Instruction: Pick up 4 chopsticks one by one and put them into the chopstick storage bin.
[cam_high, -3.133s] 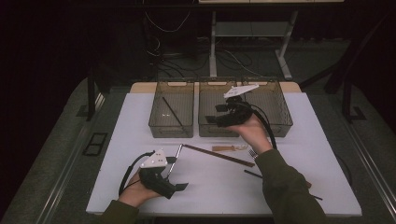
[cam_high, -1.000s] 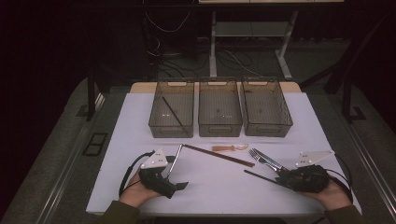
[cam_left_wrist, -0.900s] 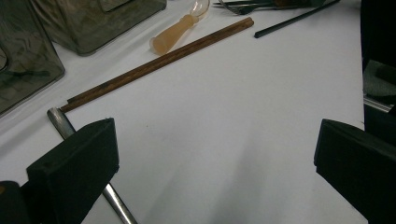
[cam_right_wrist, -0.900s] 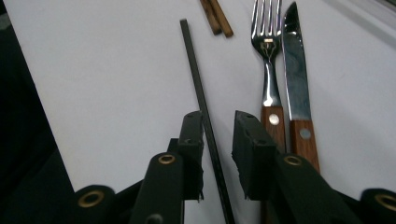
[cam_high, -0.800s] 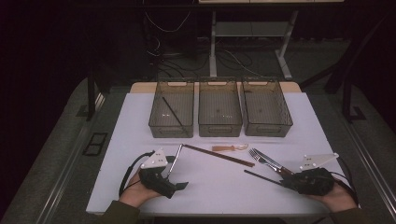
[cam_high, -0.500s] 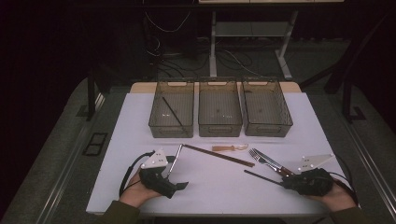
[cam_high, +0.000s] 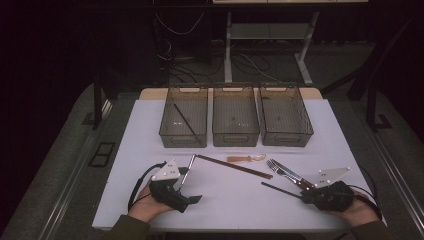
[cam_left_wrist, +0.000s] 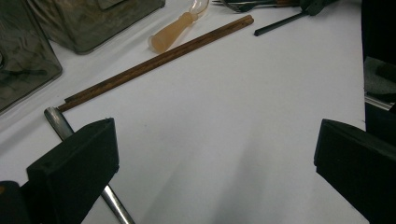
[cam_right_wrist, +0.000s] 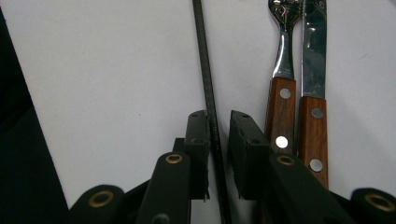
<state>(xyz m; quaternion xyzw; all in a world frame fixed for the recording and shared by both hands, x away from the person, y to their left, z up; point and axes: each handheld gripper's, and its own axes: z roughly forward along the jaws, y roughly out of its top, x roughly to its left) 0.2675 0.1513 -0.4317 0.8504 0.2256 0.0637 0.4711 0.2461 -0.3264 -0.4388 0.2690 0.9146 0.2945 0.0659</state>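
Note:
A black chopstick (cam_right_wrist: 204, 70) lies on the white table, and its near end runs between the jaws of my right gripper (cam_right_wrist: 218, 114). The jaws stand narrowly apart on either side of it, with a thin gap by the right pad. In the high view the same black chopstick (cam_high: 280, 190) leads to the right gripper (cam_high: 306, 196) at the front right. My left gripper (cam_left_wrist: 215, 123) rests wide open at the front left with nothing between its jaws, and a metal handle (cam_left_wrist: 60, 123) passes by its left jaw.
A wooden-handled fork (cam_right_wrist: 281, 88) and knife (cam_right_wrist: 314, 93) lie just right of the black chopstick. A brown chopstick (cam_high: 235, 166) and an orange-handled utensil (cam_high: 245, 158) lie mid-table. Three bins (cam_high: 235, 139) stand at the back; the left one holds a black stick (cam_high: 184, 120).
The right hand came back from the middle bin to the front right, then edged left until its jaws straddled the black chopstick's end. The left gripper has stayed put.

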